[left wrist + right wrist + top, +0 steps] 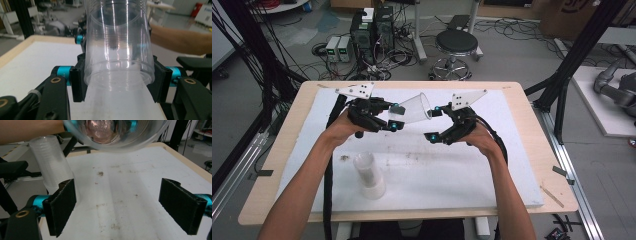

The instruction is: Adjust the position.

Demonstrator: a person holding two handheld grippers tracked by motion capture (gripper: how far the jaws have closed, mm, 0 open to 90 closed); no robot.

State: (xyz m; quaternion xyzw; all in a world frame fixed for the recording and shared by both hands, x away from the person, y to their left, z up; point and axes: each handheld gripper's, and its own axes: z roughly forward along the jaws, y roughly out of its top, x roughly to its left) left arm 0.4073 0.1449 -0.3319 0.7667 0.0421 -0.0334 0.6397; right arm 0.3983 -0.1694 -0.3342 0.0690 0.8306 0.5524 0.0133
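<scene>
A clear plastic cup [413,108] is held in the air over the white table, lying sideways with its mouth toward the right. My left gripper [395,116] is shut on the cup near its base; in the left gripper view the cup [117,47] sits between the two black pads [78,82]. My right gripper [435,122] stands open just right of the cup's mouth, nothing between its pads [62,202]. The cup's rim [117,135] hangs above them in the right gripper view. A stack of clear cups [369,175] stands mouth-down at the front left, also [53,167].
A white sheet [422,170] with faint stains covers the wooden table [532,125]. A black stool [456,45], computer boxes [372,30] and cables sit on the floor beyond the far edge. Black frame posts [577,55] rise at both sides.
</scene>
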